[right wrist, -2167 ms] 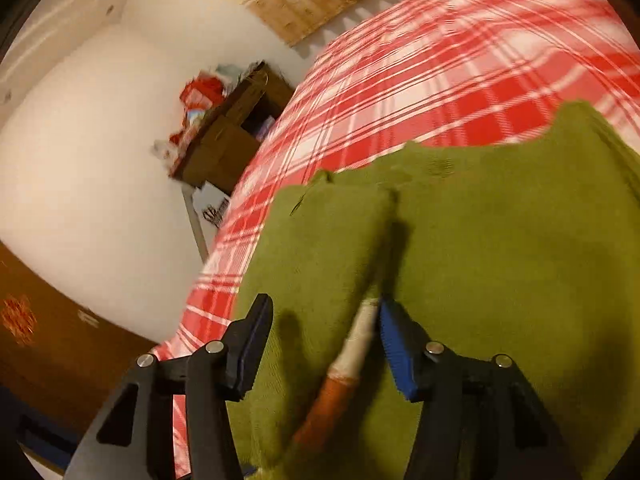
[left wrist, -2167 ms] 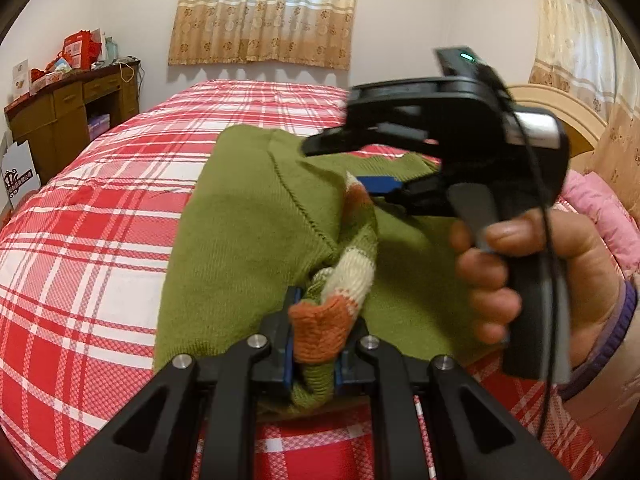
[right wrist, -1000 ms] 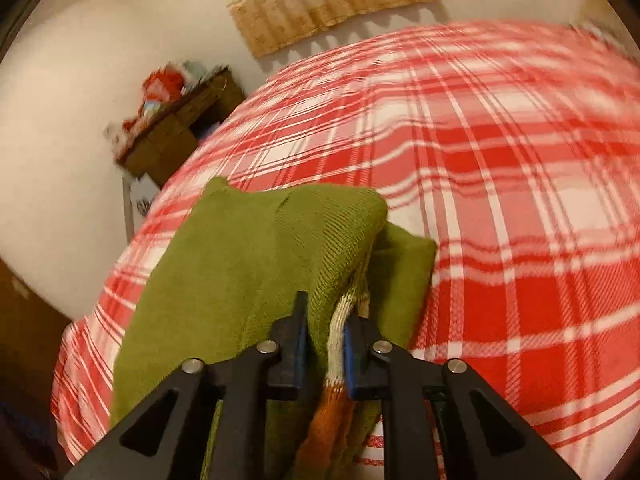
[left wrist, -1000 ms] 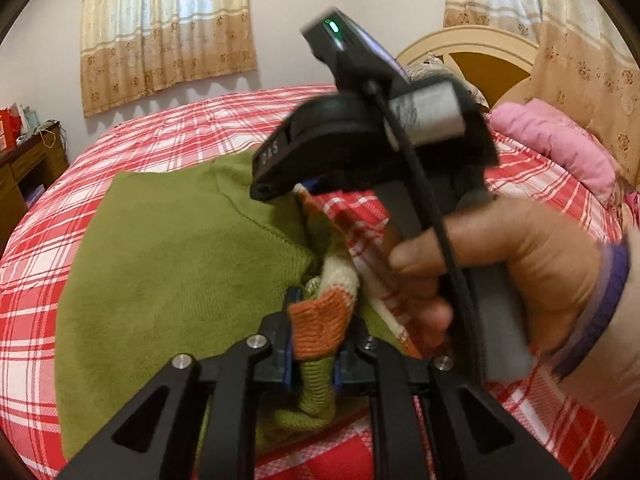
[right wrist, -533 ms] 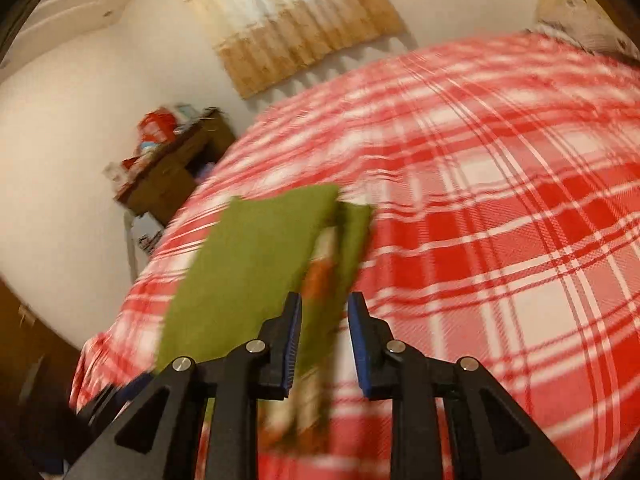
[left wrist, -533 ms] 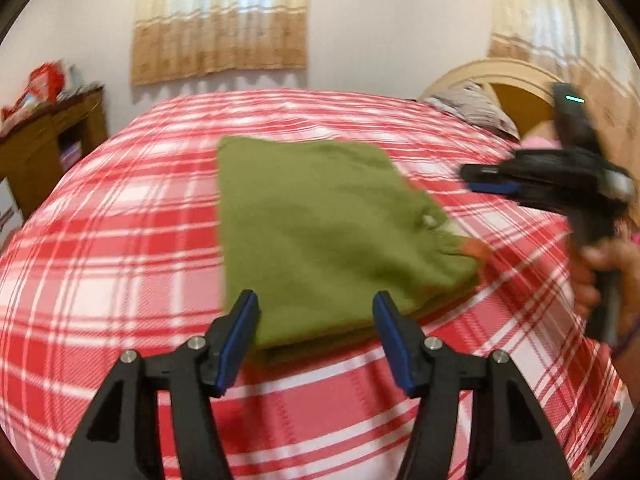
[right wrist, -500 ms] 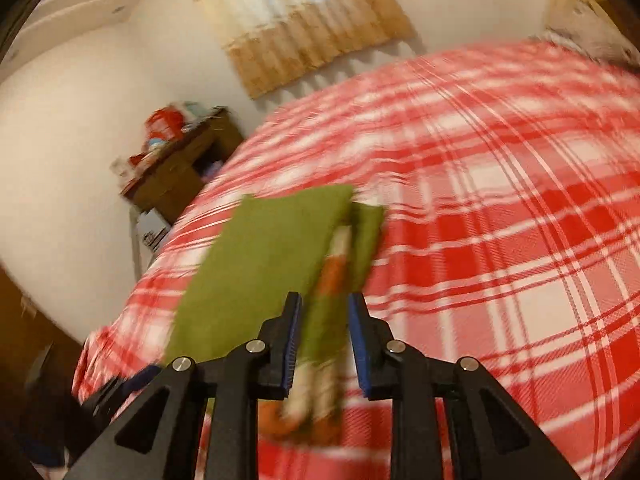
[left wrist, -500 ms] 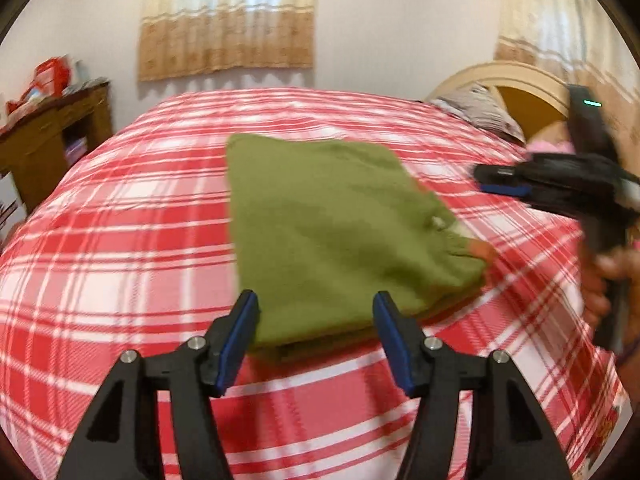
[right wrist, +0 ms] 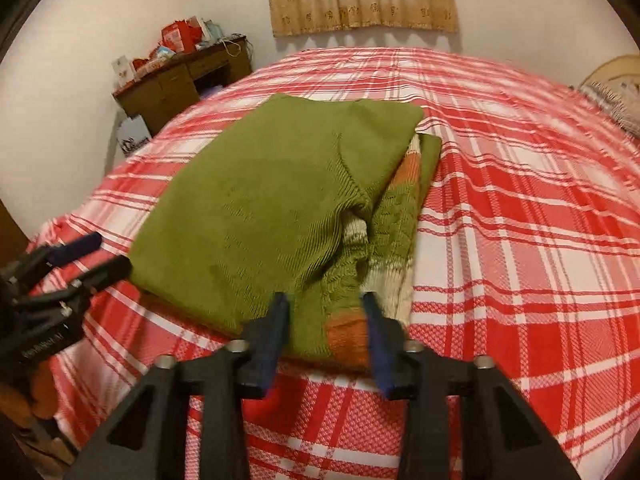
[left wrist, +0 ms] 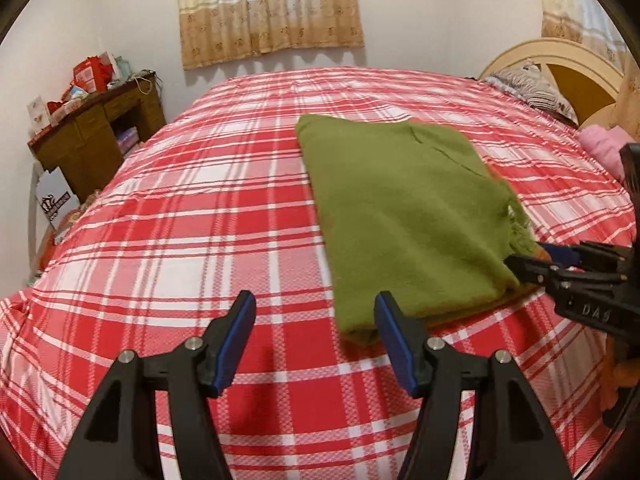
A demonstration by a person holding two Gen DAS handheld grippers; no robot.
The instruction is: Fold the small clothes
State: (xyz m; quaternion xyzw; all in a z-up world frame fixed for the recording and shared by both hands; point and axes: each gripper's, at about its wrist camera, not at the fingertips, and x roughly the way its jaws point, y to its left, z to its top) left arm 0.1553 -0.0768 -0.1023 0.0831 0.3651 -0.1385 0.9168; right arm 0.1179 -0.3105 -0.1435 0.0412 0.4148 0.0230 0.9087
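A: Where does the sweater (left wrist: 404, 216) sit?

B: Folded flat on the red plaid bed (left wrist: 200, 208), a green knit rectangle lying on the half of the bed toward your right. The right wrist view shows its open side: striped cream, orange and green knit (right wrist: 394, 216) sticking out from under the top layer, with an orange cuff (right wrist: 347, 334) at the near edge.

A: Your left gripper (left wrist: 315, 340)?

B: Its fingers stand wide apart and hold nothing. The left finger is over bare bedspread; the right finger (left wrist: 394, 346) is just beside the sweater's near corner (touching or not, cannot tell). In the right wrist view you see this gripper (right wrist: 90, 258) from the side, at the sweater's near left corner, fingers parted, nothing between them.

A: And your right gripper (right wrist: 325, 332)?

B: Fingers parted, the orange cuff and the green edge in the gap between them. Nothing is pinched; both blue pads show clear of the fabric. From the left wrist view the same gripper (left wrist: 536, 260) points at the sweater's right edge, fingers parted.

A: Surroundings?

B: Wooden desk (left wrist: 96, 140) left of the bed, red boxes on it. Curtain (left wrist: 270, 8) on the far wall. Headboard (left wrist: 560, 68) and pink pillow (left wrist: 604, 148) at right.
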